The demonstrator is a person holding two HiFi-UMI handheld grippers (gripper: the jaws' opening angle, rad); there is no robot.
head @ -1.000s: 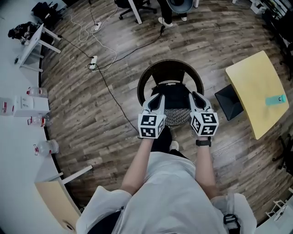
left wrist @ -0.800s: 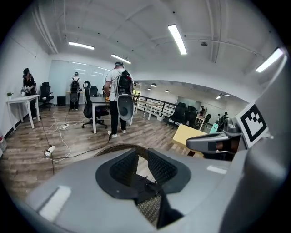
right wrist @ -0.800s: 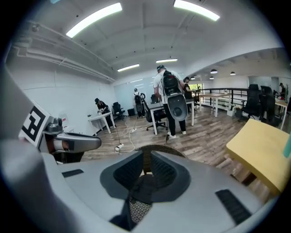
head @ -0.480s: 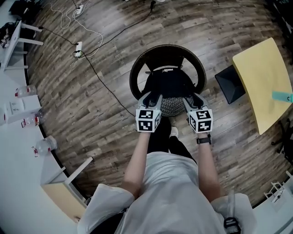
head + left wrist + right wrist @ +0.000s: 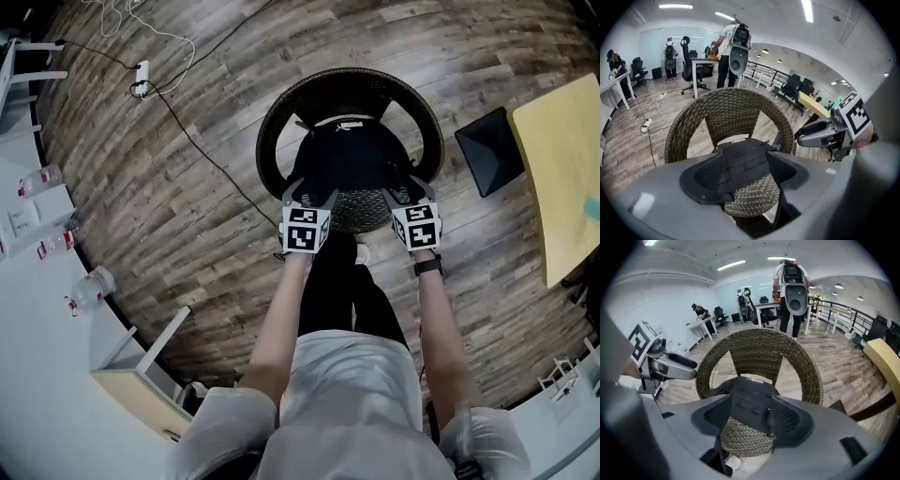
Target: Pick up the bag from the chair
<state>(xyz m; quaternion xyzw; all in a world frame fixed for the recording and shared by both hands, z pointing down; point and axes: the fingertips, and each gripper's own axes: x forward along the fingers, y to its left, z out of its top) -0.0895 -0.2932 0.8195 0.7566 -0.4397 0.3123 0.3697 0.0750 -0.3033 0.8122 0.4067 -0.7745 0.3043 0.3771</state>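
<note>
A black bag [image 5: 352,157] lies on the seat of a round wicker chair [image 5: 281,131]. My left gripper [image 5: 314,193] hovers open at the seat's front left, short of the bag. Level with it at the front right, my right gripper [image 5: 408,191] is also open. In the left gripper view the bag [image 5: 743,159] shows between the wide-apart jaws of my left gripper [image 5: 745,171], under the chair back [image 5: 736,108]. The right gripper view has the bag [image 5: 750,397] beyond my right gripper [image 5: 750,417], nothing held.
A yellow table [image 5: 572,159] and a black box [image 5: 492,150] stand right of the chair. Cables and a power strip [image 5: 141,80] lie on the wooden floor at the far left. Bottles [image 5: 42,178] sit on a white counter. A person with a backpack [image 5: 736,44] stands behind the chair.
Both grippers have come forward together to the chair's front edge, and the chair and bag now sit closer below me. Both stay open.
</note>
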